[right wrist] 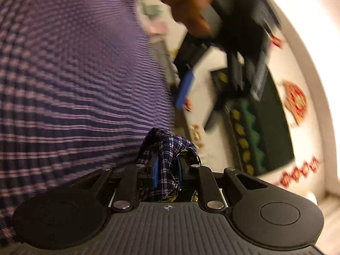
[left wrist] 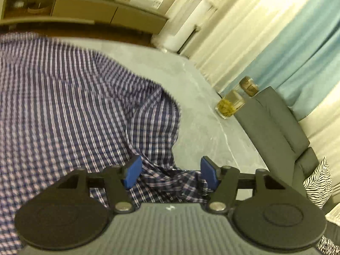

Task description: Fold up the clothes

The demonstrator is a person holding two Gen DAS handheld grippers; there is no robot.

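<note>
Your left gripper [left wrist: 171,173] is hanging with its blue pads [left wrist: 133,171] spread apart over a bunched fold of the checked shirt [left wrist: 63,97]; cloth is lying between the pads, but neither one is pressing on it. Your right gripper [right wrist: 166,171] is pinching a gathered tuft of the same shirt between pads standing close together.

The shirt is lying spread across the grey table [left wrist: 191,89], covering most of its near side and leaving a bare strip along the far edge and the right-hand edge. At that right-hand edge a glass jar [left wrist: 230,104] with something yellowish inside is sitting, with a cork-topped jar [left wrist: 248,86] just behind it. A grey sofa [left wrist: 274,123] is standing right beside that edge, with a zebra-striped cushion [left wrist: 317,182] on it.

In the right wrist view your hand [right wrist: 191,2] and the other gripper are smearing into a blur, the shirt is filling the left half, and a patterned floor covering [right wrist: 295,99] is showing past it. The shelving at the back is too blurred to read.
</note>
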